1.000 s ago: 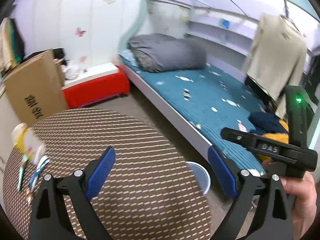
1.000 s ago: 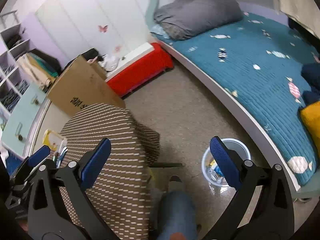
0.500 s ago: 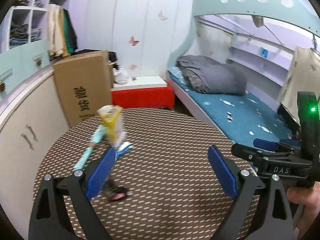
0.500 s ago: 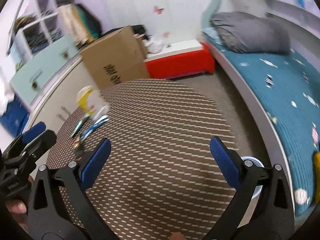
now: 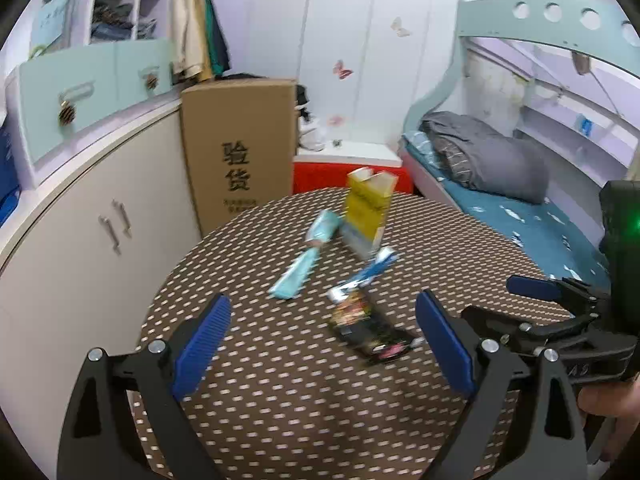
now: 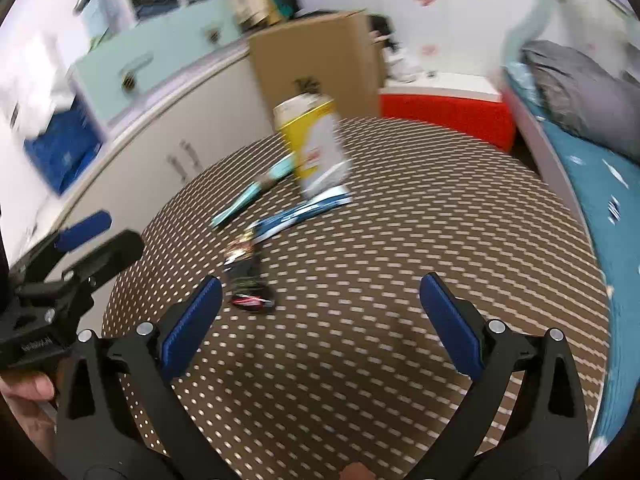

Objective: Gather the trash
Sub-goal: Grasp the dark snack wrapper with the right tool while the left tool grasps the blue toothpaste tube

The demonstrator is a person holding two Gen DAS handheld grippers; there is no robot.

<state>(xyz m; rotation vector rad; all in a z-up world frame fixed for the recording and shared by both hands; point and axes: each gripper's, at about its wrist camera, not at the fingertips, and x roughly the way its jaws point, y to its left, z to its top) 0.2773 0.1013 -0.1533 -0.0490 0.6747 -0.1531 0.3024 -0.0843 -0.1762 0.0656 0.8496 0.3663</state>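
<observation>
Readable markings: one box print and a fragment on a gripper

Two large black Chinese characters, 验货, are printed one above the other on the front of the cardboard box (image 5: 240, 148) in the left wrist view, with two lines of smaller print beneath them that are too fine to be read. On the body of the right gripper (image 5: 560, 308), at the frame's right edge, pale letters resembling "AS" are partly seen. The print on the yellow carton (image 5: 366, 216) and on the dark wrapper (image 5: 370, 330) is blurred and cannot be read.
</observation>
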